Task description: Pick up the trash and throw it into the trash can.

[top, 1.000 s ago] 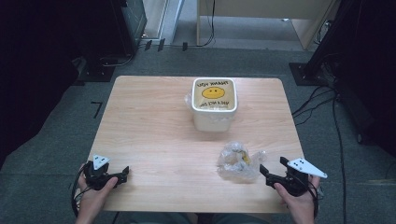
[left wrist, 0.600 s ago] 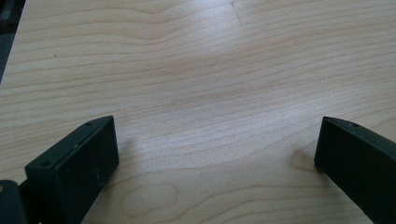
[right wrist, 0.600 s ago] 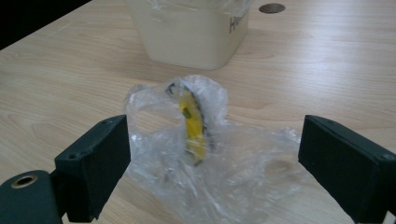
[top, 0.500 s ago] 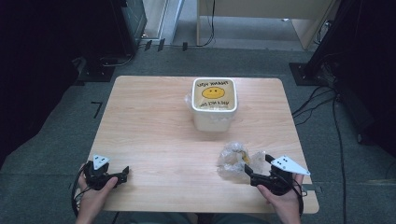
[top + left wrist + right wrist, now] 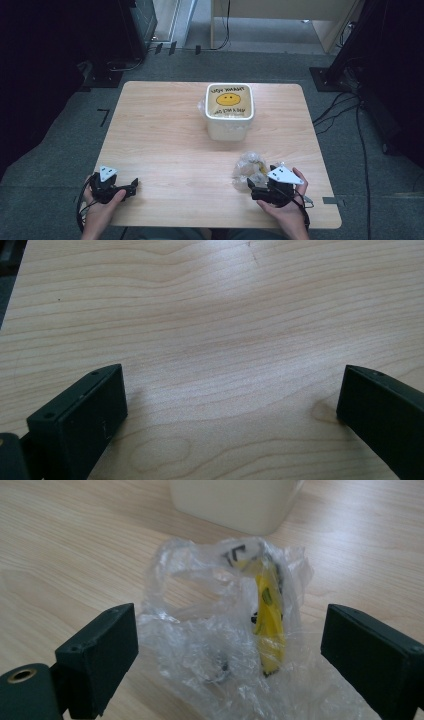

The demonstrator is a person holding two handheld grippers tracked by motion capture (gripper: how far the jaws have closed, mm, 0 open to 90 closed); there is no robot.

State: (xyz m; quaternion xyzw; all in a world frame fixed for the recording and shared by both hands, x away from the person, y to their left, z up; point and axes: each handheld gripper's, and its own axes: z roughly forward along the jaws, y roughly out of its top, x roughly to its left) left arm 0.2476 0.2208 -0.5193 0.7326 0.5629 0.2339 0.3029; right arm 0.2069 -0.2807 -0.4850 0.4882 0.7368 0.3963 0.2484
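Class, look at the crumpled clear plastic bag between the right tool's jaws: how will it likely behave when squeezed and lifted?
The plastic bag looks thin and wrinkled, so it will probably collapse and flop rather than hold shape. It seems light, so it may slide on the smooth table if nudged. The yellow item inside could shift or sag as the right tool, jaws open, closes.

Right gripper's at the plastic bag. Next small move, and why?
Probably ease the right gripper slightly forward, then close: its jaws stand open on either side of the crumpled clear plastic bag, not yet pinching it. The left gripper rests open on bare table.
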